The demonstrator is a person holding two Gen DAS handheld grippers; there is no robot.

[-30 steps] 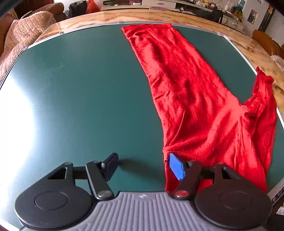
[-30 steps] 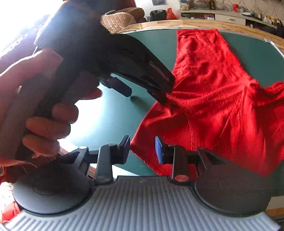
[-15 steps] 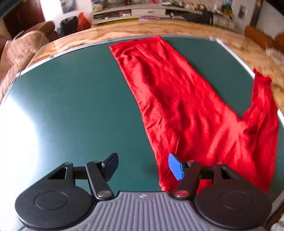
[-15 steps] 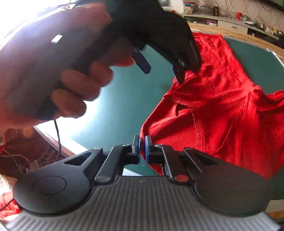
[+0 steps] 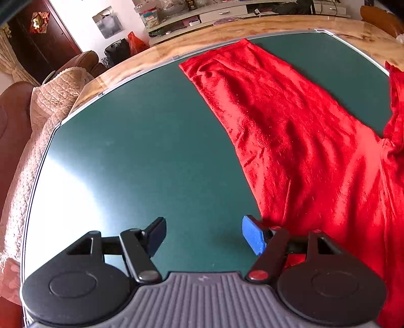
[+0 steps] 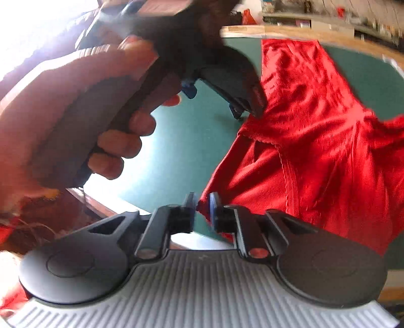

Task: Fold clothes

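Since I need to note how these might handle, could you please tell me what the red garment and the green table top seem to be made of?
The red garment looks like a soft plush or velour knit: it has a fuzzy sheen, fine ribbing and limp wrinkles, though the exact fibre is unclear. The green table top appears smooth, hard and glossy, possibly glass or lacquer, since it carries a bright window glare. Its rim looks like varnished wood with visible grain.

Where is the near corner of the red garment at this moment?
In the right wrist view, the red garment's near corner lies between the right gripper's opening jaws, at the green table's near edge.
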